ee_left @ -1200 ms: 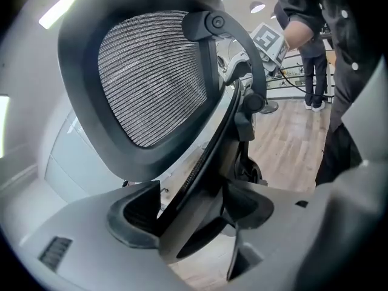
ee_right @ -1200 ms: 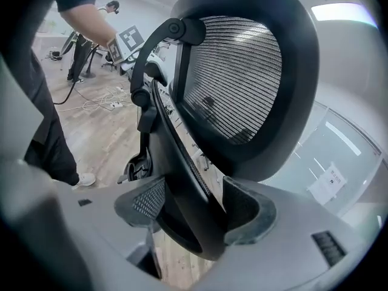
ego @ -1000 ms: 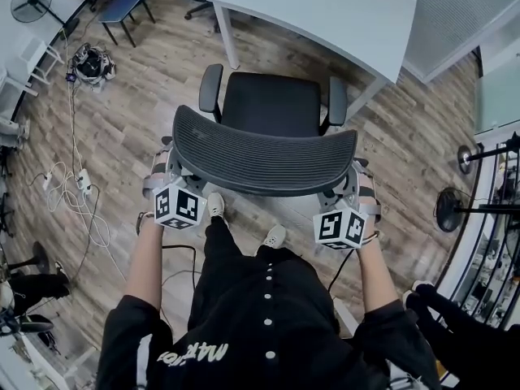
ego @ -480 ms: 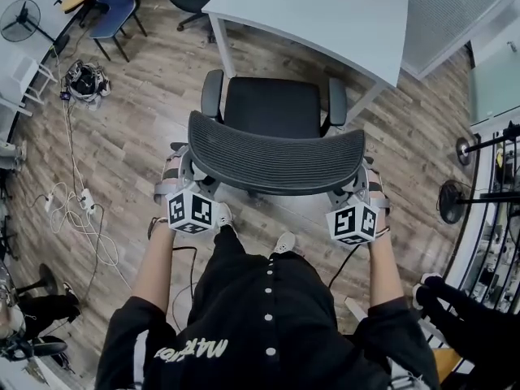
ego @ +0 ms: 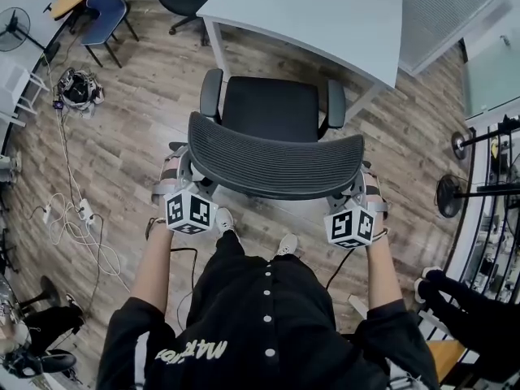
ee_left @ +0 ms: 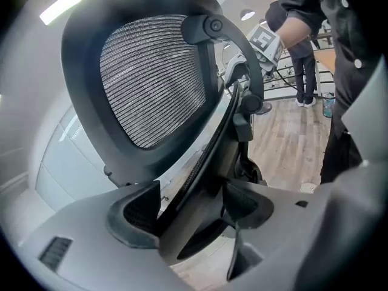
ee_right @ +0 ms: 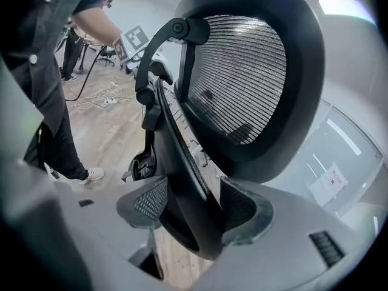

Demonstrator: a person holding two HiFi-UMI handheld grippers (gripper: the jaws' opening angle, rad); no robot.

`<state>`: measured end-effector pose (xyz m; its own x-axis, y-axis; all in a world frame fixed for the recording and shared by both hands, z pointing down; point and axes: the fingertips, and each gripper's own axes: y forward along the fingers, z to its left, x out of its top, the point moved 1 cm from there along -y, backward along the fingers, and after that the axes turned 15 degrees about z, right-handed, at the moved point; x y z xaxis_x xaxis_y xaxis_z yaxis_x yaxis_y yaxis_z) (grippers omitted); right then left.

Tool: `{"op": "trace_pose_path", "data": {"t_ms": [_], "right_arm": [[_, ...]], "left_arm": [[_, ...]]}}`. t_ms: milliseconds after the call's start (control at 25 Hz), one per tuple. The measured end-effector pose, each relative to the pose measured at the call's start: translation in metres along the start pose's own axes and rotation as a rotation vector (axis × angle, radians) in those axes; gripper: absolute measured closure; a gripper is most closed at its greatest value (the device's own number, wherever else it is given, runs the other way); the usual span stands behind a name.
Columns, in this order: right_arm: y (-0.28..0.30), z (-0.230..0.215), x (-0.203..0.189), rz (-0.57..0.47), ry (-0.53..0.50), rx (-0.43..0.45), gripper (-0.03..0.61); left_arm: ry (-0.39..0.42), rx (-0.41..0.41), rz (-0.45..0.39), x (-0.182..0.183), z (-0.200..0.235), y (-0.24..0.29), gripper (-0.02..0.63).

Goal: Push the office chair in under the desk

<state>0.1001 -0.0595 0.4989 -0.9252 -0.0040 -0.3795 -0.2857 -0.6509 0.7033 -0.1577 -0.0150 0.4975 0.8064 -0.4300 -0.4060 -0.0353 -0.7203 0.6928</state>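
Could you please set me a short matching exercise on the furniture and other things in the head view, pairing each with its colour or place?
Things:
1. office chair
2. desk
3. blue chair
4. cables

Descriptions:
A. white top, upper middle of the view
B. lying loose at the left side
C. black, with a mesh back, in the middle
D. far upper left corner

Pairs: 1-C, 2-A, 3-D, 4-B

In the head view the office chair's [ego: 272,108] base and wheels are hidden under its seat, and the desk [ego: 325,15] runs past the upper edge.
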Motion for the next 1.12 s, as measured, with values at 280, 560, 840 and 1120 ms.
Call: {"op": "trace_pose_path", "data": {"t_ms": [280, 560, 840, 1120], "right_arm": [[0.000, 0.005, 0.011, 0.027, 0.033, -0.024, 0.295], [-0.001, 0.020, 0.020, 0.061, 0.063, -0.051, 0.295], [-0.004, 0.027, 0.033, 0.094, 0.098, -0.078, 0.293], [-0.004, 0.035, 0.042, 0.126, 0.124, -0.091, 0.293]], "left_arm": [[0.035, -0.017, -0.033, -0.008, 0.012, 0.005, 0.278], [0.075, -0.031, -0.066, -0.021, 0.018, 0.009, 0.278], [0.112, -0.055, -0.092, -0.027, 0.030, 0.013, 0.278], [0.140, -0.071, -0.123, -0.034, 0.039, 0.017, 0.278]]}}
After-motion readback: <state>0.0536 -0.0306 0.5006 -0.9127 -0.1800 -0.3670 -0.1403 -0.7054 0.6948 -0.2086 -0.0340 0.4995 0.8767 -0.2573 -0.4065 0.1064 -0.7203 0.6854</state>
